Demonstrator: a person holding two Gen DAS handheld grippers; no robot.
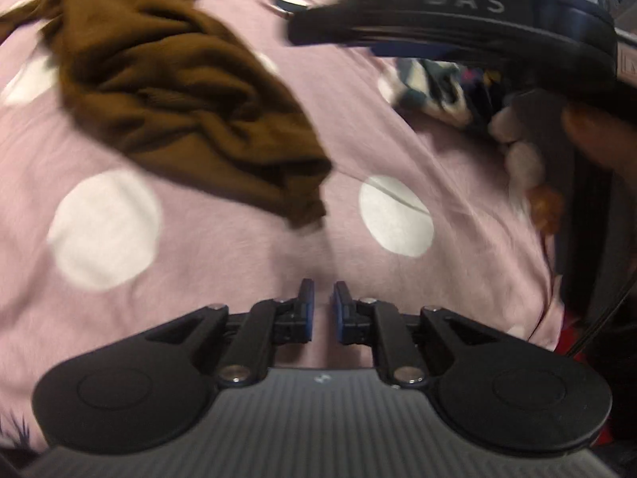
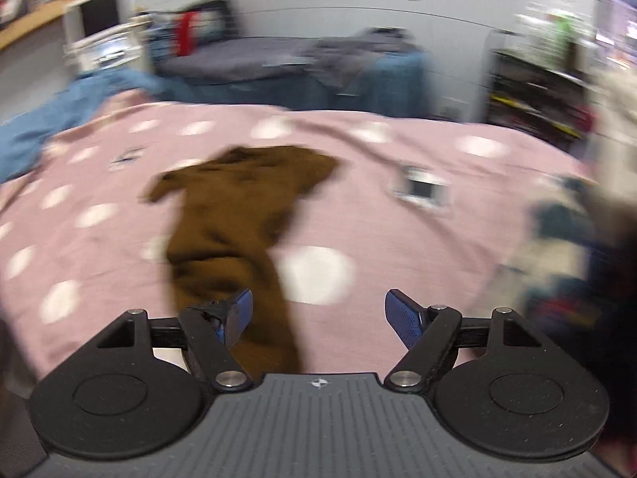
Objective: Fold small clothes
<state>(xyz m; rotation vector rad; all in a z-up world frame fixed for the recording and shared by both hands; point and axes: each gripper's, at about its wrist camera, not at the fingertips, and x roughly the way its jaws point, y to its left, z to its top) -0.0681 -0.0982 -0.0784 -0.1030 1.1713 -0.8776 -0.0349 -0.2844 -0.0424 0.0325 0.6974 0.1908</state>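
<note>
A crumpled brown garment (image 1: 171, 79) lies on the pink sheet with white dots (image 1: 247, 247), up and to the left of my left gripper (image 1: 322, 290). That gripper's blue pads stand a narrow gap apart with nothing between them, hovering over bare sheet. In the right wrist view the same brown garment (image 2: 231, 219) stretches from mid-bed down towards me. Its near end runs under the left finger (image 2: 239, 310) of my right gripper (image 2: 318, 298). The right jaws stand wide open and grip nothing. The right tool's black housing (image 1: 477, 20) crosses the top right of the left wrist view.
A heap of mixed dark and pale clothes (image 2: 557, 239) sits at the bed's right side, also seen as a clothes pile (image 1: 438, 91). A small white-framed object (image 2: 422, 191) lies on the sheet. Blue fabric (image 2: 79, 99) drapes the far left. Dark shelves (image 2: 537, 91) stand behind.
</note>
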